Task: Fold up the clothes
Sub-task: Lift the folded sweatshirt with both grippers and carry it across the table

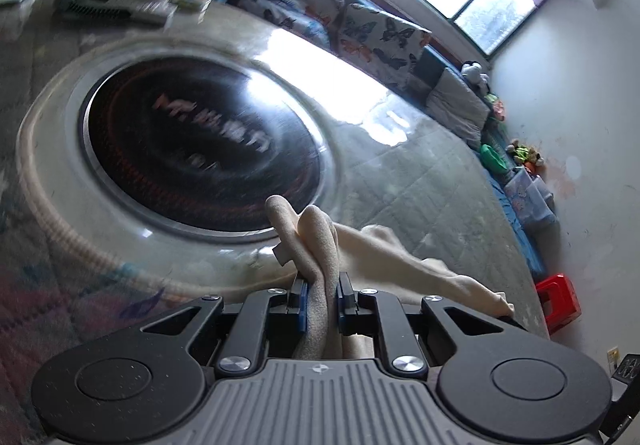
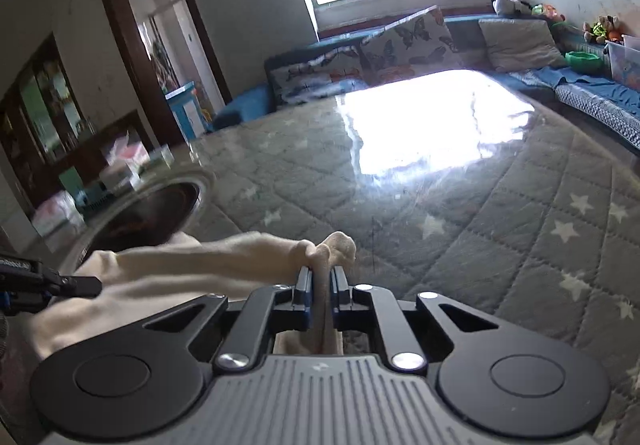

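1. The left hand-held gripper (image 1: 322, 299) is seen closed on a bunched fold of a cream garment (image 1: 400, 257); the cloth is pinched between its blue pads and rises in rounded lumps above the fingertips.
2. The right hand-held gripper (image 2: 320, 285) is likewise clamped on the cream garment (image 2: 192, 257), with a small tuft of fabric standing just ahead of its fingertips.
3. Between the two grips the garment is stretched as a loose, creased band, held up off the surface; from the right hand-held gripper it runs off to the left, where the tip of the other tool is seen at the frame edge.
4. Below and ahead of both tools lies a table (image 2: 500, 229) covered by a quilted grey star-patterned cloth under a glossy, reflective sheet.
5. Ahead and to the left of the left hand-held gripper a round black induction hob (image 1: 200, 141) is set into the table.
6. No finished fold can be made out. The stage is judged to be early: the garment has been gripped at two points and lifted, while spreading it flat, folding it and setting it down are judged to remain.
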`<state>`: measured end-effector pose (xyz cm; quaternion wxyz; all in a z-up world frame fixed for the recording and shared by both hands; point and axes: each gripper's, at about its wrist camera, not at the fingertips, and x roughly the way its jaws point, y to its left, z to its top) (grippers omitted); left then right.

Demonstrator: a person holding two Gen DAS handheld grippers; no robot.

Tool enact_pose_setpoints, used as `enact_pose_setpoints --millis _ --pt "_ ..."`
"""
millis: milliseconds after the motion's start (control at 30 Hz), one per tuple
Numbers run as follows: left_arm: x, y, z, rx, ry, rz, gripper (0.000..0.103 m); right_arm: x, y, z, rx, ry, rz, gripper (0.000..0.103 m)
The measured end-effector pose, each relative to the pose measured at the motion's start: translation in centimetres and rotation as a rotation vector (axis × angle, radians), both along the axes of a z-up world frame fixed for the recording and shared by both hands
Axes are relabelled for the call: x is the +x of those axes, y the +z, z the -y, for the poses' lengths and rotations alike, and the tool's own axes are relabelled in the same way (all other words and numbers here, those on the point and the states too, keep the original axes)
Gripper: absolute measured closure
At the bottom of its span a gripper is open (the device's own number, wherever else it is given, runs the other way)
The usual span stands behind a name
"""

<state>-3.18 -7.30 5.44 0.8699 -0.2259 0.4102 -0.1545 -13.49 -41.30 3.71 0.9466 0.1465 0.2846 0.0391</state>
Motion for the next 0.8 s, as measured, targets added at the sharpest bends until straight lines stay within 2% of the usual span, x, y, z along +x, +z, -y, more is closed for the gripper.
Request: enact_pose_setpoints --millis 233,367,567,800 --pt "1.0 2.8 5.8 0.035 -0.103 0.084 0.089 -2.0 3.5 2.4 -0.048 -0.053 0.098 0.096" --pt "2.0 3.7 9.5 0.017 -0.155 0.107 0.089 -2.6 5.1 4.9 -0.086 -0.107 0.126 0.096" --pt "3.5 4.1 15.1 0.01 -0.238 0.133 0.089 -2.8 7.2 9.8 -0.174 -0.212 0.143 0.096" --pt "5.0 3.2 20.5 0.018 -0.332 0.115 0.089 -1.9 6.8 13.7 -0.22 -0.313 0.106 0.096"
